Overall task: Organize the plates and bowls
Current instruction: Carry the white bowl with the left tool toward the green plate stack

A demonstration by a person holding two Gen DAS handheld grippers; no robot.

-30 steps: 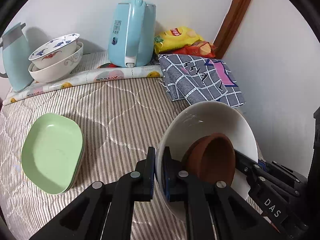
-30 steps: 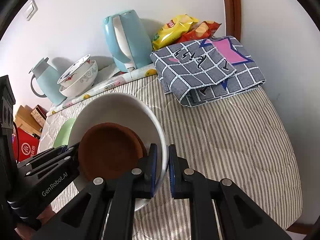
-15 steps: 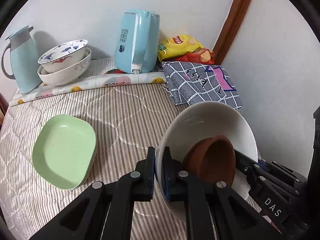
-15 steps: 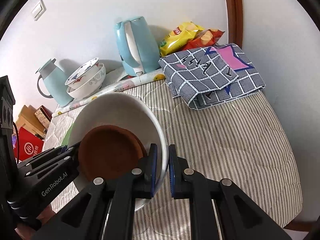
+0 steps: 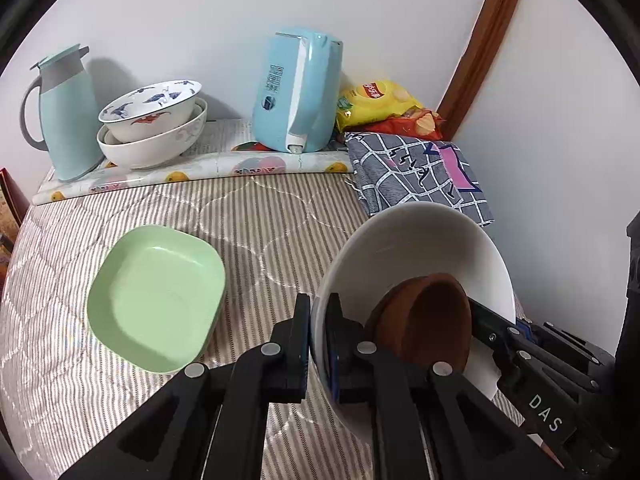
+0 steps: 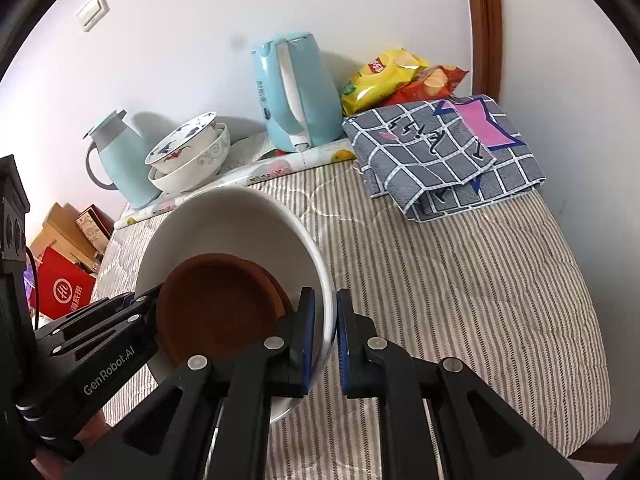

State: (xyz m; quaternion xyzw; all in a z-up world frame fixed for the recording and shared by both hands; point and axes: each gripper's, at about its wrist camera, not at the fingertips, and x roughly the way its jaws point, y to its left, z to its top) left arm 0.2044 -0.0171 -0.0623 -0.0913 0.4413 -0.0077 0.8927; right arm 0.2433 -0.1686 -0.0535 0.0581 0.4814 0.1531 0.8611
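A large white bowl holds a brown dish and hangs above the striped cloth. My left gripper is shut on the bowl's left rim. My right gripper is shut on its right rim; the white bowl and brown dish also show in the right wrist view. Stacked green plates lie on the cloth to the left. Two stacked patterned bowls stand at the back, also in the right wrist view.
At the back stand a blue kettle, a light-blue jug and snack bags. A folded checked cloth lies at the back right by the wall. Boxes and a red bag sit beyond the table's left edge.
Both grippers have lifted and pulled back with the white bowl held between them; the back objects and green plates look farther away and more central.
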